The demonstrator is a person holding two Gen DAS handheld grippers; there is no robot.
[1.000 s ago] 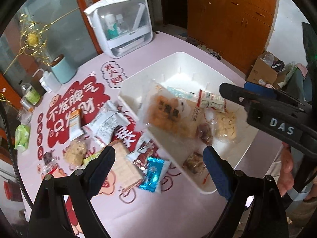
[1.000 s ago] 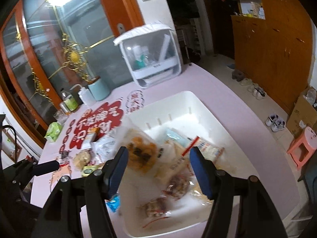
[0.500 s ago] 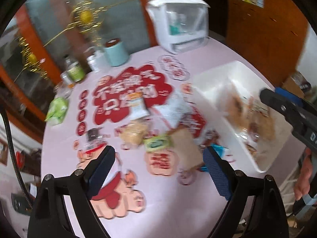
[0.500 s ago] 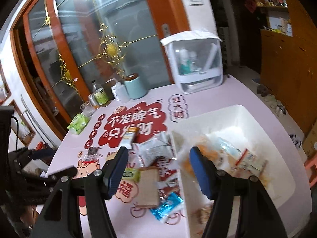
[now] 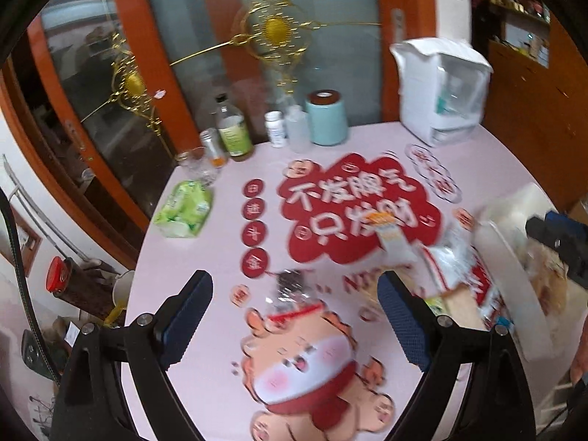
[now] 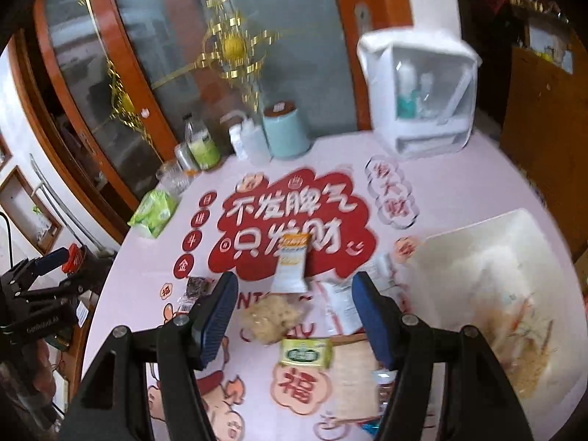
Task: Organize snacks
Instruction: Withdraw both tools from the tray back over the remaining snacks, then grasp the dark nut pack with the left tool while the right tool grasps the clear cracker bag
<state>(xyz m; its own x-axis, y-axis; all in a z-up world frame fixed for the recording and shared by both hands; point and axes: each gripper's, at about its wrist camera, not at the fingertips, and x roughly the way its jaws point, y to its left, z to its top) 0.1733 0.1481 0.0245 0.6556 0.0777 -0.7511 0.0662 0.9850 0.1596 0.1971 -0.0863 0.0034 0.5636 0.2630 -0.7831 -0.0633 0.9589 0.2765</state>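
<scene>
My right gripper [image 6: 292, 314] hovers with jaws spread wide and empty; just beyond its fingers [image 6: 217, 312] lies a pale crumbly snack bag [image 6: 270, 318], with the white-and-orange packet [image 6: 292, 266] past it, long axis pointing away from me; the white bin [image 6: 514, 275] sits off to the right; my left gripper [image 5: 294, 321], also agape and empty, frames only a small dark snack [image 5: 290, 283].

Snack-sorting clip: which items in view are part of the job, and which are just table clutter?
Job items: white bin with snacks inside; white-and-orange packet; green-labelled packet; clear bag of pale crunchy snack; small dark wrapped snack.

Clutter: teal canister, green-label bottle, green tissue pack, white lidded organizer.
</scene>
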